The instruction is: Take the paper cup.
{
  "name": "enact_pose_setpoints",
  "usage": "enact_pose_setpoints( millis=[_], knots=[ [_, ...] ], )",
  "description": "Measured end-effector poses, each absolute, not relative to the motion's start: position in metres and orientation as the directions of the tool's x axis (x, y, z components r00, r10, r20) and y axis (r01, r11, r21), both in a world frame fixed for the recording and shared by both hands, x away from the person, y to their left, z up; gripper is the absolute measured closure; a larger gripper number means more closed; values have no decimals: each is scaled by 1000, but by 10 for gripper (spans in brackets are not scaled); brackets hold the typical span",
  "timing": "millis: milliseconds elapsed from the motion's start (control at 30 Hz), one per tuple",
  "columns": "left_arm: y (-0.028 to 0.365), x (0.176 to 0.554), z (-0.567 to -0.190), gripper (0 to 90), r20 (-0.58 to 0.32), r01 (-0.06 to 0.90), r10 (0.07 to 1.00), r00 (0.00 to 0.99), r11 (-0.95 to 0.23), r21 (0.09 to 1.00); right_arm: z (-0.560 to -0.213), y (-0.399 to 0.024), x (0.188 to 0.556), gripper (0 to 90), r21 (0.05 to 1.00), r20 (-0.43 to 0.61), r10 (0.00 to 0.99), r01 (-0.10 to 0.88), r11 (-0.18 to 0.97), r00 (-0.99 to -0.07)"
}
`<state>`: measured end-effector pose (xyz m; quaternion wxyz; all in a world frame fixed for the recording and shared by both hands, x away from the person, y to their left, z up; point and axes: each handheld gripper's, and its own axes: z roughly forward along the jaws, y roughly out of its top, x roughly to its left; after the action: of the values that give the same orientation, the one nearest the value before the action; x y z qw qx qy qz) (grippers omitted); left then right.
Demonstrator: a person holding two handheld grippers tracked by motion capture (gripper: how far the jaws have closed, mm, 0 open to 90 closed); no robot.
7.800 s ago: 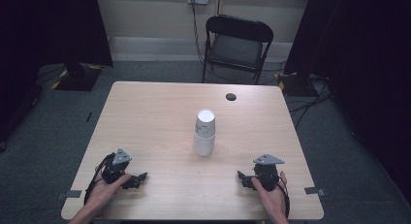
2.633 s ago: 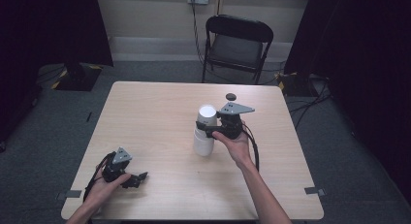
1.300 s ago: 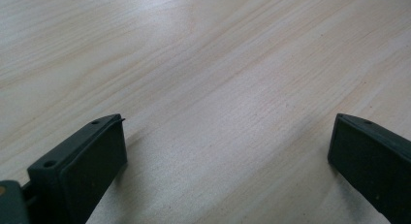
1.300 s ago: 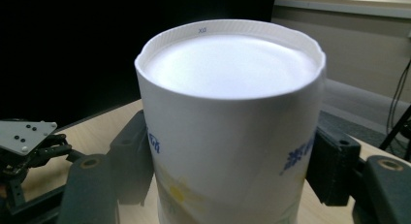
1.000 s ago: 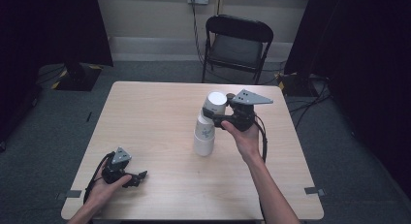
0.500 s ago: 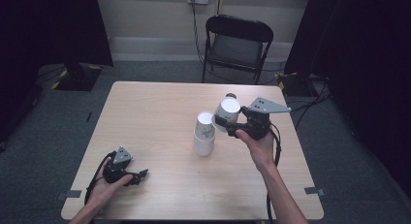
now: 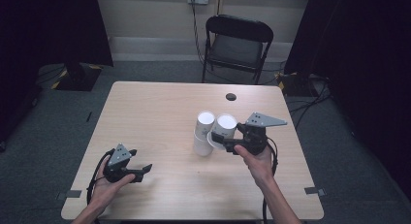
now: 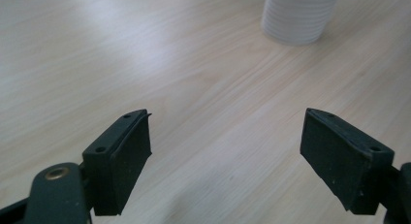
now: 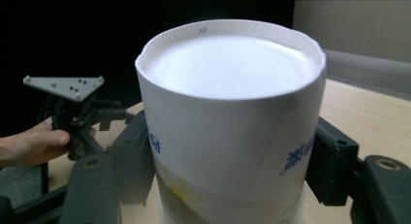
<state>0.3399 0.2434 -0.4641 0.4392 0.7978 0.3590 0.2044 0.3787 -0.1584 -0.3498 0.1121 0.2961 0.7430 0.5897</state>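
Since a second ago the right gripper (image 7: 224, 142) has carried one paper cup (image 7: 225, 128) down beside the cup stack (image 7: 203, 135), jaws clamped on it. Left gripper (image 7: 143, 171), nothing between its jaws, just narrowed slightly.

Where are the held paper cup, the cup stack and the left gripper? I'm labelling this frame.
held paper cup (image 7: 224, 128): high view, its side wall below the rim.
cup stack (image 7: 203, 137): high view, its side wall.
left gripper (image 7: 145, 169): high view, midway between its fingertips.
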Motion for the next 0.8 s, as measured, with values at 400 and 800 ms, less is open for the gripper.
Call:
enact_pose_setpoints(
  millis=[400,800],
  knots=[
    [195,331,-442,243,15,287,654,757,-353,890,-365,-144,370,320,915,272,523,385,119,-808],
    [146,327,-433,314,22,199,555,831,-334,921,-392,-136,358,322,881,361,474,460,108,-803]
  ],
)
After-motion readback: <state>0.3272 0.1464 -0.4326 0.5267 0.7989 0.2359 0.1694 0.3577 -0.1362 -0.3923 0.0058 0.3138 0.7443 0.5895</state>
